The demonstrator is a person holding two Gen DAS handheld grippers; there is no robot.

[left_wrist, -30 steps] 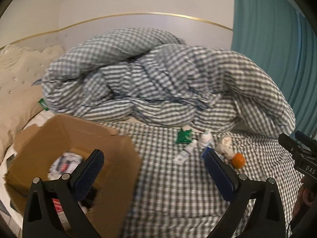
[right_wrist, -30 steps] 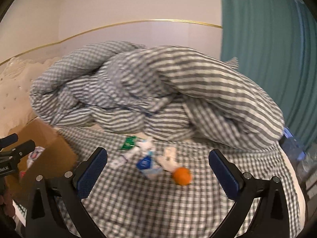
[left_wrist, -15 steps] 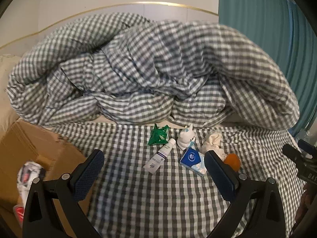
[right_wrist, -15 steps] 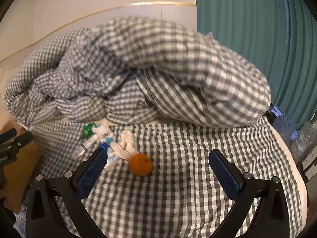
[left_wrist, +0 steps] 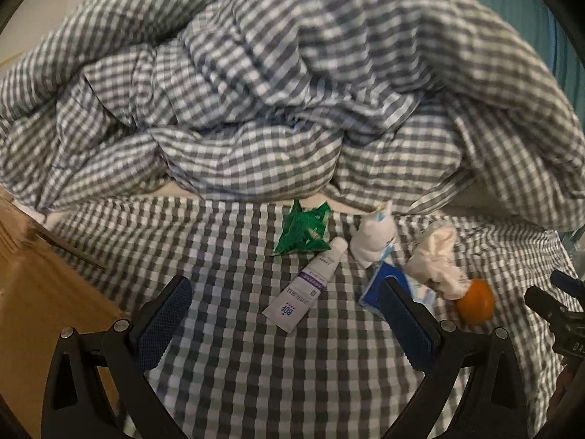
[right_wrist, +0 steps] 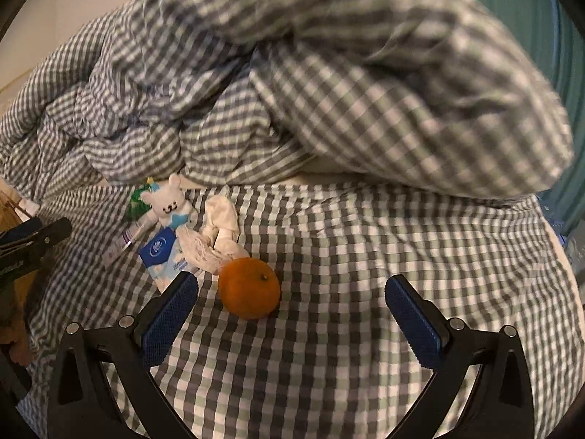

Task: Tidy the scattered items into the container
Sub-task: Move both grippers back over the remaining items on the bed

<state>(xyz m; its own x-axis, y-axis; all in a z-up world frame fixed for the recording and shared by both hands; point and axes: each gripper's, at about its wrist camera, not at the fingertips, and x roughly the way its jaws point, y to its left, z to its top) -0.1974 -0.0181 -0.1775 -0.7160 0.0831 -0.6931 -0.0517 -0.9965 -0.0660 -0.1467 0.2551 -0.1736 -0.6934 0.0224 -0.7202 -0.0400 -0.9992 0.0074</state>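
Big rumpled gingham duvet (left_wrist: 292,91) filled the far half of both views, heaped on a checked bedsheet (left_wrist: 256,366). Cardboard box (left_wrist: 33,292) sat at the near left edge of the left wrist view, only its brown flap showing; contents not visible. Teal curtain (right_wrist: 563,36) on the far right.

Scattered items lay in one cluster on the sheet just near of the duvet fold. Left to right in the left wrist view: green crumpled wrapper (left_wrist: 303,228), white tube (left_wrist: 307,287), white bear toy (left_wrist: 373,234), blue tissue pack (left_wrist: 380,285), crumpled white cloth (left_wrist: 438,259), orange (left_wrist: 474,301).

Left gripper (left_wrist: 283,323) was spread wide, holding nothing. The tube lay between its pads and slightly far, long axis running near-left to far-right, cap end far, flat crimped end near. The tissue pack was partly hidden behind the right pad. Judged: the left gripper was best placed for the tube, though it would need to turn to close across the tube's narrow width.

Right gripper (right_wrist: 290,316) was also spread wide and empty. The orange (right_wrist: 249,289) sat just beyond it, closer to its left pad than to centre, touching the cloth (right_wrist: 219,230). Round, dimpled skin, stem dimple up. Judged: the right gripper was nearer the orange; a small shift left would centre it. It could roll on the soft sheet.
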